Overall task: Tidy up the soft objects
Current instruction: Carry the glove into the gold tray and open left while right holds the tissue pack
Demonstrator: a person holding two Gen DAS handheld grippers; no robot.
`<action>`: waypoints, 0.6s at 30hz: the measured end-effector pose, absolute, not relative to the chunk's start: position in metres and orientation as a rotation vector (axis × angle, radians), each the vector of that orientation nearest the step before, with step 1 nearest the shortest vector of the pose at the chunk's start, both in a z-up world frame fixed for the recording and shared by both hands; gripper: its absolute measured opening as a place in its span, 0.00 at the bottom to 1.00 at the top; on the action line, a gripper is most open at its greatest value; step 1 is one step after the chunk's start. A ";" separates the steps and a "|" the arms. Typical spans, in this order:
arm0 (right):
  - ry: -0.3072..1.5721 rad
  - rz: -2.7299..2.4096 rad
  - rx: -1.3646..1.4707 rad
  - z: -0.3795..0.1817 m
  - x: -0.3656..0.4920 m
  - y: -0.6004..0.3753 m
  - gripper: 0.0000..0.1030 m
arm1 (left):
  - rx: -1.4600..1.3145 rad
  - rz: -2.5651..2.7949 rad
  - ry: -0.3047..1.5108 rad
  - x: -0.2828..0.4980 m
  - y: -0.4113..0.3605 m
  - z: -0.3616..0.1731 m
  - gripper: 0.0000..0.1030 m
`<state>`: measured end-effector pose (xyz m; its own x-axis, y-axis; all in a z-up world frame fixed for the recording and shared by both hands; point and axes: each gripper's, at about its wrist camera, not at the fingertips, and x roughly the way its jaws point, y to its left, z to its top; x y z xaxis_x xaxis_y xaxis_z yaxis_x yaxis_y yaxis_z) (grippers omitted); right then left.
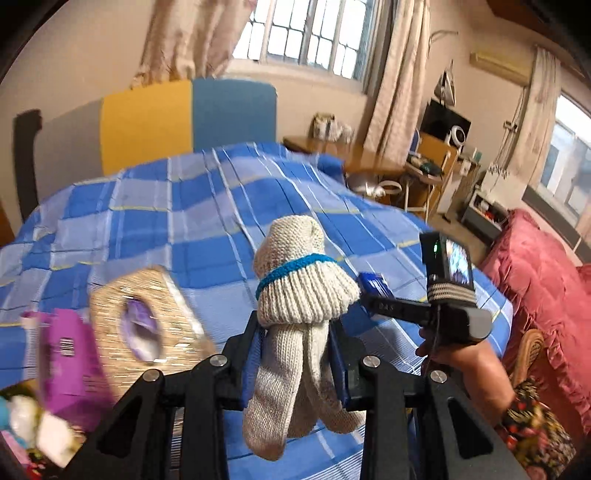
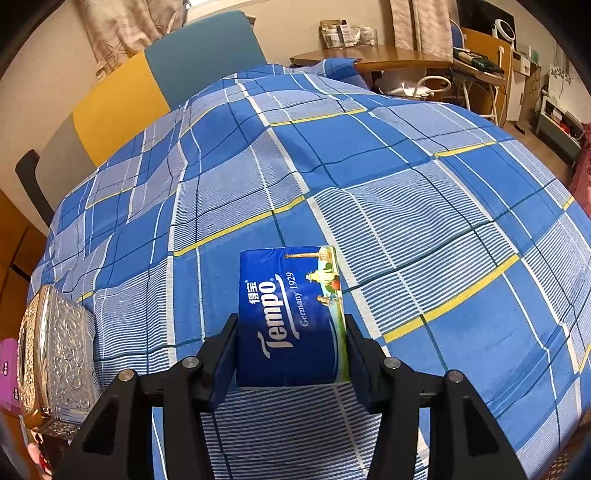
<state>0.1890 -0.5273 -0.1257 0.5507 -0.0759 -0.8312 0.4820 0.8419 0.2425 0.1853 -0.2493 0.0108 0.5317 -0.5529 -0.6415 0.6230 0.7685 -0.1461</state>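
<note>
home bedroom | plaid-sheeted bed | curtains | cluttered desk

Item count, both views combined:

- Knitted gloves: one bundle, off-white with a blue band; the number of gloves in it cannot be determined.
- Tissue packs: one, blue, printed "Tempo".
- Ornate metallic tissue boxes: one, lying on the bed.
- Purple boxes: one, beside the tissue box.
- Checked blue bedsheets: one.
- Handheld tools: two, the left tool and the right tool.
- Windows: two visible in the left wrist view.
</note>
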 end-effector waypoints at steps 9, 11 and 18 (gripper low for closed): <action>0.897 -0.344 0.418 -0.118 0.188 -0.519 0.51 | 0.041 -0.554 0.661 0.194 -0.122 0.054 0.32; 0.897 -0.345 0.407 -0.117 0.188 -0.518 0.51 | 0.039 -0.493 0.665 0.197 -0.089 0.052 0.33; 0.890 -0.355 0.388 -0.116 0.187 -0.516 0.51 | -0.027 -0.367 0.760 0.195 -0.010 0.006 0.33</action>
<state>0.1872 -0.5158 -0.1158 0.5805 -0.1372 -0.8026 0.4526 0.8738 0.1780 0.1951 -0.0099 0.0061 0.6645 -0.3345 -0.6682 0.3151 0.9363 -0.1552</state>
